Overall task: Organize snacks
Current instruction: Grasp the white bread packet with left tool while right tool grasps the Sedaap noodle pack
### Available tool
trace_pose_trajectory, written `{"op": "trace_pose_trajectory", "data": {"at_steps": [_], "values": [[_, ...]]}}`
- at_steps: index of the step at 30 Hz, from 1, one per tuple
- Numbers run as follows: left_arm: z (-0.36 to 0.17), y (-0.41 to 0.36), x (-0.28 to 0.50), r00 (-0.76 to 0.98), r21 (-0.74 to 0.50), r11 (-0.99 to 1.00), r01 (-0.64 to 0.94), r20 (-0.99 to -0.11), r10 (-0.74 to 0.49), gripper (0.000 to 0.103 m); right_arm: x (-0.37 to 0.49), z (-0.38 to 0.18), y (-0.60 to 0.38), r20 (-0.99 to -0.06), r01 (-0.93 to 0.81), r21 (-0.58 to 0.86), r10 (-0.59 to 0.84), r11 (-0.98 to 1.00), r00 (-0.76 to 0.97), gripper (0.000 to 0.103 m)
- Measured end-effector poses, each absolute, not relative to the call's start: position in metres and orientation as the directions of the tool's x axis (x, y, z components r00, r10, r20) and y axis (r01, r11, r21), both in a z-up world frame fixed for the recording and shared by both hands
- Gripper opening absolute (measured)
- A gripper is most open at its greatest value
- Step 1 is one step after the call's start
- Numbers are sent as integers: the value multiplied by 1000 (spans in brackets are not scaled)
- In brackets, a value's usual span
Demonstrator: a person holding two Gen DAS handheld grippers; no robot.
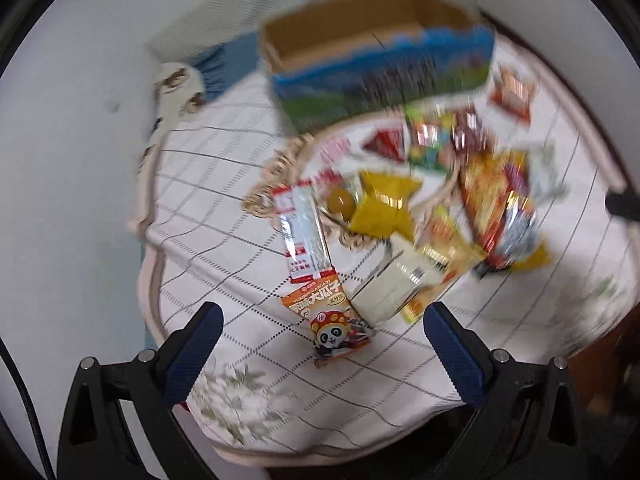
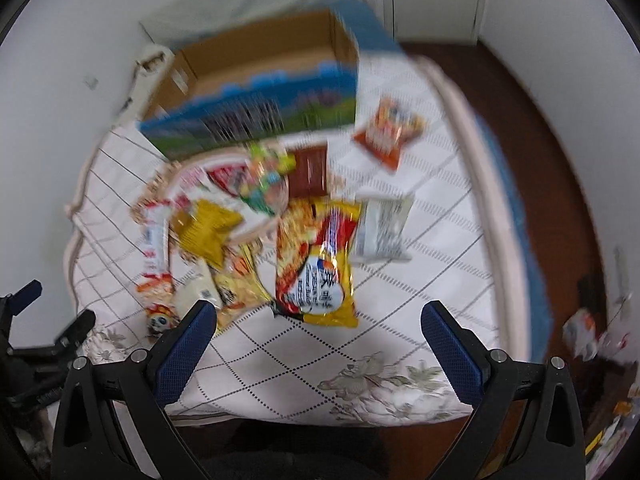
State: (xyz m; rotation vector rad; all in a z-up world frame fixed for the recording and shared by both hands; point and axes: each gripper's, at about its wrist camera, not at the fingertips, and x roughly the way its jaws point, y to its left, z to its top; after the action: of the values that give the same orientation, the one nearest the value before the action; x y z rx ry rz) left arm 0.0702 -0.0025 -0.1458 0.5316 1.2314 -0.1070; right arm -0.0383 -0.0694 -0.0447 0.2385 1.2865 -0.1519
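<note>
Between the left tongs (image 1: 322, 344) — spread wide — lies the panda packet (image 1: 328, 320).

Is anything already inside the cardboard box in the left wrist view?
No. The cardboard box shows only bare brown floor and walls, while the snacks lie on the tablecloth in front of it.

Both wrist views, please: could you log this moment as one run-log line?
left gripper: open, empty | right gripper: open, empty | cardboard box: empty | snacks: on table, unsorted

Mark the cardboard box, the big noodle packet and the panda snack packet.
cardboard box (image 2: 256, 120), right wrist view, printed front wall.
noodle packet (image 2: 316, 264), right wrist view, middle.
panda snack packet (image 1: 330, 320), left wrist view, middle.
</note>
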Motion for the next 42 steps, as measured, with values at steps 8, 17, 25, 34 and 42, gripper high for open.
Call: {"op": "trace_pose_trajectory", "data": {"at_steps": [8,17,25,34,42], "values": [[-258,-34,103,238,308,710,633,-950,200,103,8,-166,-91,-989,283,128,101,951,109,103],[-308,-33,127,84,149,739,657,-989,125,47,34,-220,-78,-993,244,117,114,963,28,103],[-313,64,183,-41,-19,994,109,-999,-14,49,73,-257,-64,-998,289,42,53,956,-29,95],[-336,81,182,-149,-159,978,133,-979,-139,63,85,-282,-41,-996,280,-42,-17,959,-92,86],[-352,53,149,-125,-73,983,168,-991,-52,60,68,-291,-33,-988,259,-16,24,966,-152,88]]}}
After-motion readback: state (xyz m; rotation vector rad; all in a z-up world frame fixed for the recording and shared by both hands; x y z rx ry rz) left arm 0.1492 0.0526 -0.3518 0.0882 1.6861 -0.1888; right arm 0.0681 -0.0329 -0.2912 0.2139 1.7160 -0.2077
